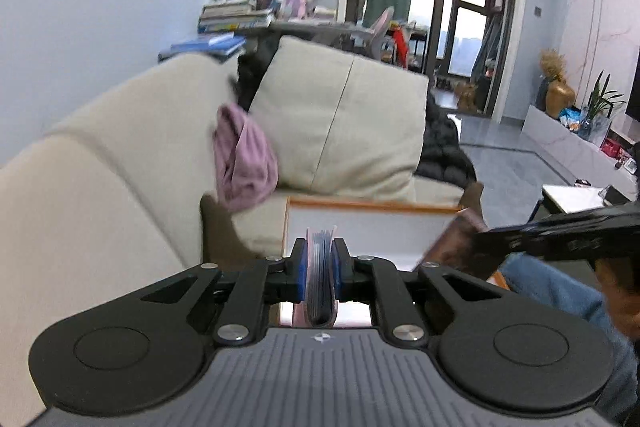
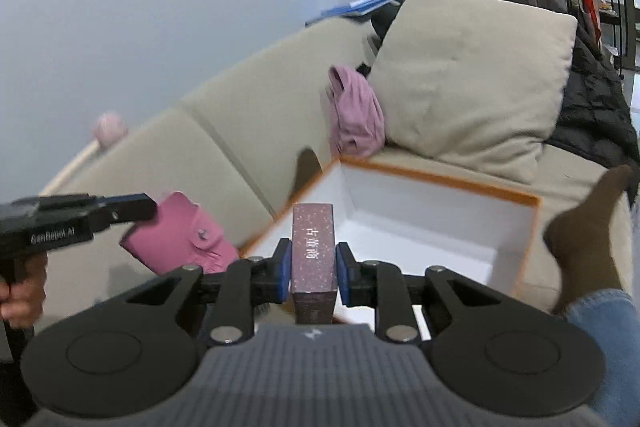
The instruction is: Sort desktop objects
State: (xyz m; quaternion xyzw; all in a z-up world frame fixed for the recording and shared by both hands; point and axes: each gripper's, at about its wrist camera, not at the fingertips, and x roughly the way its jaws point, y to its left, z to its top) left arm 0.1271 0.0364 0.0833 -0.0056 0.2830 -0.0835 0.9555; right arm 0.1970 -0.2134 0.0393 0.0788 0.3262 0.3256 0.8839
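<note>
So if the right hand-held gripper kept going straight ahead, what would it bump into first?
Probably the far inner wall of the white box. The right hand-held gripper, clamped on the purple carton, points over the box's open top, though depth is unclear.

Left gripper (image 1: 320, 259) clamps pink wallet (image 1: 320, 279) before white box (image 1: 360, 223).

The left gripper (image 1: 320, 263) points toward 12 o'clock, its 2 blue-padded fingers (image 1: 303, 267) drawn in close and clamped on a pink card wallet (image 1: 320, 275) held edge-on. The right gripper (image 2: 313, 267) also aims at 12 o'clock, its 2 pads (image 2: 285, 273) pressed flat against the sides of a purple speckled box (image 2: 313, 259). In the right wrist view, a bare hand (image 2: 22, 291) at 9 o'clock grips the left tool's handle. A denim-clad leg (image 2: 608, 327) and brown-socked foot (image 2: 580, 243) sit at 3 o'clock.
</note>
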